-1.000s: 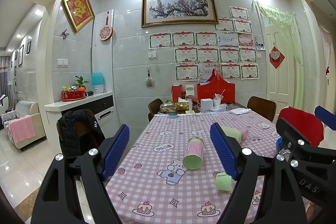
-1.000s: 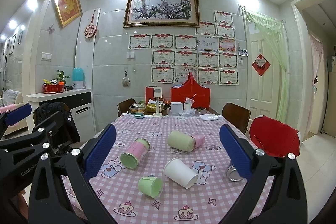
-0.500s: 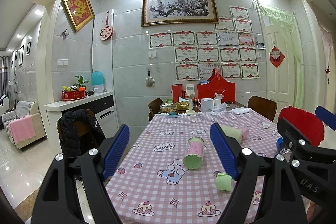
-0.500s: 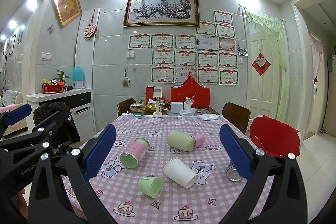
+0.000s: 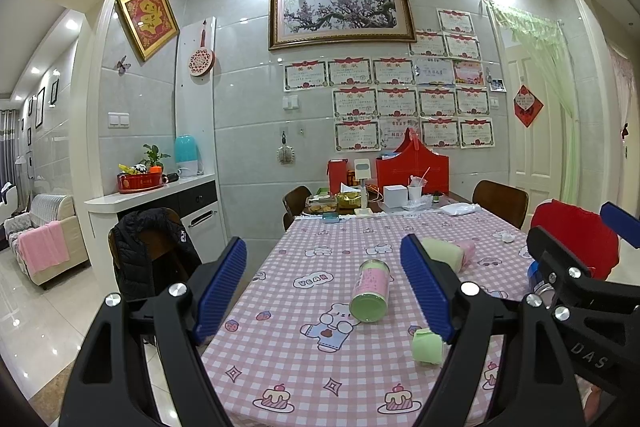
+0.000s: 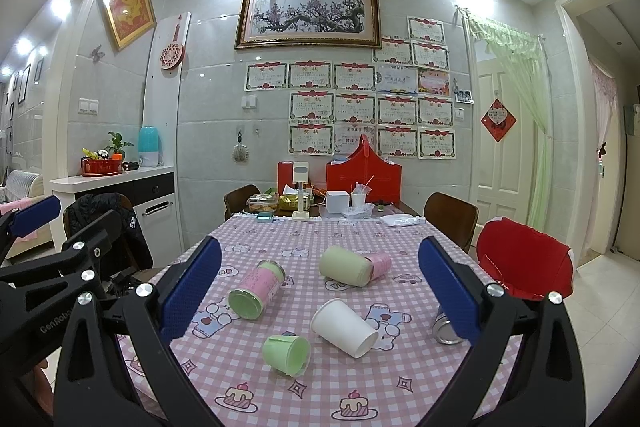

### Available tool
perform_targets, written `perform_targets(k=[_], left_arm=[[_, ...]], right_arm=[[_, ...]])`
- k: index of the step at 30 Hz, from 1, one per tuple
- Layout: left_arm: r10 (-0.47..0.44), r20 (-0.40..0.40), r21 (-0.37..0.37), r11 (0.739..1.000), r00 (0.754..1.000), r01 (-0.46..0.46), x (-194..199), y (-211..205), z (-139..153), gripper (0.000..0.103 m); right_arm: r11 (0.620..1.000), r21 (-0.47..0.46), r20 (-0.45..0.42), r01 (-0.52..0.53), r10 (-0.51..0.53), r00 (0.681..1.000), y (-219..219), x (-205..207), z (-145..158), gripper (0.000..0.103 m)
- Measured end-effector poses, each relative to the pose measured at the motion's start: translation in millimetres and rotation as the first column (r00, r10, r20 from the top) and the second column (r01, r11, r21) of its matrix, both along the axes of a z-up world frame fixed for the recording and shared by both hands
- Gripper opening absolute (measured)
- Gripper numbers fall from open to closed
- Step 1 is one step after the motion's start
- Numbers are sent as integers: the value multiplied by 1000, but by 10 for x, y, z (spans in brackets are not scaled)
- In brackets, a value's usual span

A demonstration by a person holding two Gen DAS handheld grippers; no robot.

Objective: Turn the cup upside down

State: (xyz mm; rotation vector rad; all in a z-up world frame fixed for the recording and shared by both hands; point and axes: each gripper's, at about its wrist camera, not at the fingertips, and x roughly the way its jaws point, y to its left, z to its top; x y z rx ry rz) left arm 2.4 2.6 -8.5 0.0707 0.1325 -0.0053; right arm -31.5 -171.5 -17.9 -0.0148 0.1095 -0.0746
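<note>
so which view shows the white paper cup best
The right wrist view. The white paper cup lies on its side in plain sight on the checked tablecloth, between the open right gripper fingers. In the left wrist view I cannot find it; it appears hidden behind the left gripper finger.

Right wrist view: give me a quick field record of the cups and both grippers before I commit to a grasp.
white cup: on its side, mouth toward camera-right
small green cup: on its side, nearest the camera
pink-labelled can: lying down, left of the white cup
large green cup: lying down, farther back, a pink cup at its far end
right gripper: open, above the table, holding nothing
left gripper: open, holding nothing
surface: checked tablecloth
</note>
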Motion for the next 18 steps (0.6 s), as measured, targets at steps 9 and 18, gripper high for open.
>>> perform_targets(k=[9,18], left_arm=[[-1,-10,9,1000,1000,1,43,-11,-39,78],[-1,-23,21,1000,1000,2,89,-60,-58,78]], right_arm=[[1000,5,-7,2,-2,1000,-22,32,-44,95],[1000,14,-20,4,-4,1000,-59,64,-66,95]])
